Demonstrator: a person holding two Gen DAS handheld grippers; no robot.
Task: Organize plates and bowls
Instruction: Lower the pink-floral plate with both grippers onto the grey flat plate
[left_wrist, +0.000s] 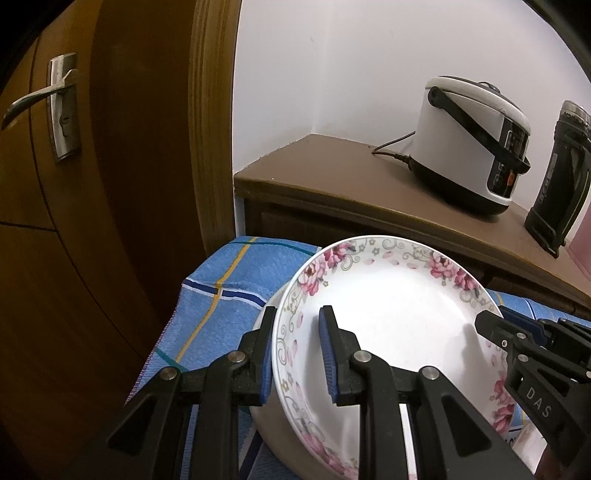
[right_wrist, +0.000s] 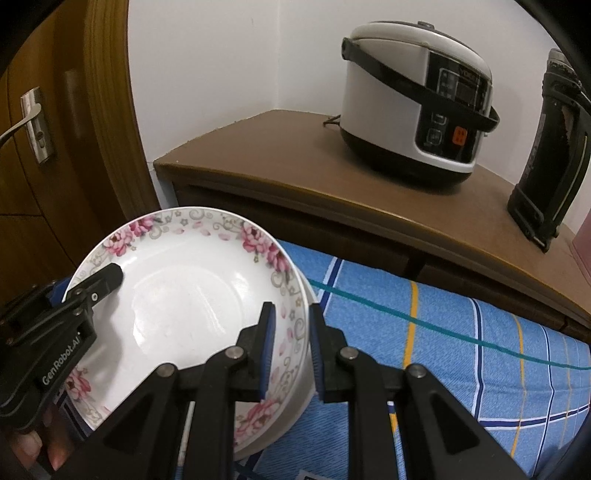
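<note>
Black fingers with blue pads fill the foreground of both wrist views, each pair straddling the rim of a floral plate (left_wrist: 388, 314) from opposite sides. Left gripper (left_wrist: 297, 354) has one finger outside the plate's left rim and one inside the well, with a visible gap, so it looks set around the rim rather than firmly pinching. Right gripper (right_wrist: 291, 350) brackets the right rim more narrowly; whether its pads touch cannot be told. Plate sits tilted atop a white bowl (right_wrist: 295, 373), over a blue checked cloth (right_wrist: 461, 350), near its left edge. Behind stands a brown counter (right_wrist: 295, 162) carrying a rice cooker (right_wrist: 413, 110) and a black flask (right_wrist: 546, 158). Only the left view shows the bowl's left wall beneath the plate; only the right view shows the cloth stretching away right.
</note>
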